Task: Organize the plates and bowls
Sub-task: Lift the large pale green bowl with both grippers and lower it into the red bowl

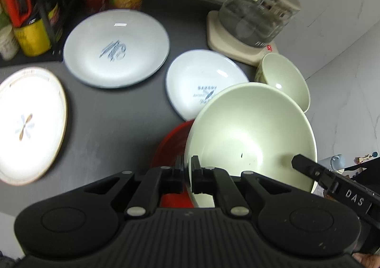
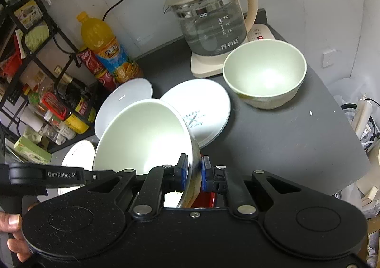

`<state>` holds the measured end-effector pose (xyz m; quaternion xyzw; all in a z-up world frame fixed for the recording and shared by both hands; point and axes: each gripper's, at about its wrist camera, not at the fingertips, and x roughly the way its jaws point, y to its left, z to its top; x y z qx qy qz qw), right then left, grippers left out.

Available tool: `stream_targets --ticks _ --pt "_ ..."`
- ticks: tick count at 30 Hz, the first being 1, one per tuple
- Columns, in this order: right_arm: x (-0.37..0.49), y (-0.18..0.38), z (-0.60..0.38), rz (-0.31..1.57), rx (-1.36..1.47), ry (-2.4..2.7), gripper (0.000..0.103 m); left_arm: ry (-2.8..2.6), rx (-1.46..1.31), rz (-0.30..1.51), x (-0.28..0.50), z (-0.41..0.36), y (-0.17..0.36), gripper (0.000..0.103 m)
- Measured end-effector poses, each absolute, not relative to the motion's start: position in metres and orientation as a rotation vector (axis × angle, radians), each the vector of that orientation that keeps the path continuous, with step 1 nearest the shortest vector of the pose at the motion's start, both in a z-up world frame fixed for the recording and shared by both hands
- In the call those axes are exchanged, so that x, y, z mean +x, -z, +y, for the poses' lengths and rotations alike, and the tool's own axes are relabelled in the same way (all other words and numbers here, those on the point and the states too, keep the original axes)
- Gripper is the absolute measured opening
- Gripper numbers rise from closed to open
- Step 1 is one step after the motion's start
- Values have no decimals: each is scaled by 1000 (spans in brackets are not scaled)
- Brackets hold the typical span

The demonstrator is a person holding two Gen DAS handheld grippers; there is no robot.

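A large pale green bowl (image 1: pixel 251 134) hangs tilted above a red bowl (image 1: pixel 169 146) on the dark counter (image 1: pixel 114 120). My left gripper (image 1: pixel 188 166) is shut on the green bowl's near rim. In the right wrist view my right gripper (image 2: pixel 194 168) is shut on the opposite rim of the same large bowl (image 2: pixel 144 134), with the red bowl (image 2: pixel 206 197) showing below it. A smaller green bowl (image 2: pixel 263 73) stands upright by the kettle. Two blue-white plates, the larger (image 1: pixel 116 49) and the smaller (image 1: pixel 201 82), lie flat, and a white flower-patterned plate (image 1: pixel 26 123) lies at the left.
A glass kettle (image 2: pixel 211 20) on its cream base stands at the back right. Drink bottles (image 2: pixel 104 49) and a black wire rack of jars (image 2: pixel 47 92) line the back left. The counter's edge (image 2: pixel 351 149) drops off at the right, with bags beyond it. A hand (image 2: pixel 11 232) holds the gripper.
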<state>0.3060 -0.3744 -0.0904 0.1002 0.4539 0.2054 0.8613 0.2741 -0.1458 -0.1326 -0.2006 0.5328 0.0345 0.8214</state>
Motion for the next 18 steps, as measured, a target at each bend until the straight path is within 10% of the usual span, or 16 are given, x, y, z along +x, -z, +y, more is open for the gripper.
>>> stream_targets --ticks 18 --pt "313 115 -354 1035 172 -387 12 -65 -445 1239 280 -131 172 4"
